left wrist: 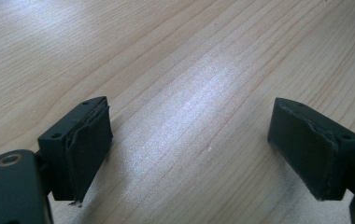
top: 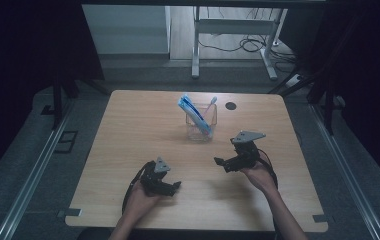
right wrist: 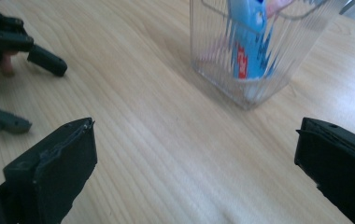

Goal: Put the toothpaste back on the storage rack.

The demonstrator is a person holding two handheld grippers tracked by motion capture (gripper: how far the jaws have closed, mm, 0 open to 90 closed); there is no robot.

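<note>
Toothpaste (top: pixel 194 114) and toothbrush (top: pixel 209 107) standing in clear cup (top: pixel 201 129), frame centre. Left gripper (top: pixel 170 186) and right gripper (top: pixel 221 163) gaping, empty. Loading seemingly done; next, probably pull clear.

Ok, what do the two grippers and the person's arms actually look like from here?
Both are black handheld units. The left gripper and right gripper each carry a grey three-cornered plate on top and trail a black cable. Each has two blocky black jaws with screw holes and dark pads; the left gripper's pads look frayed at the edges. The forearms show no sleeves.
</note>
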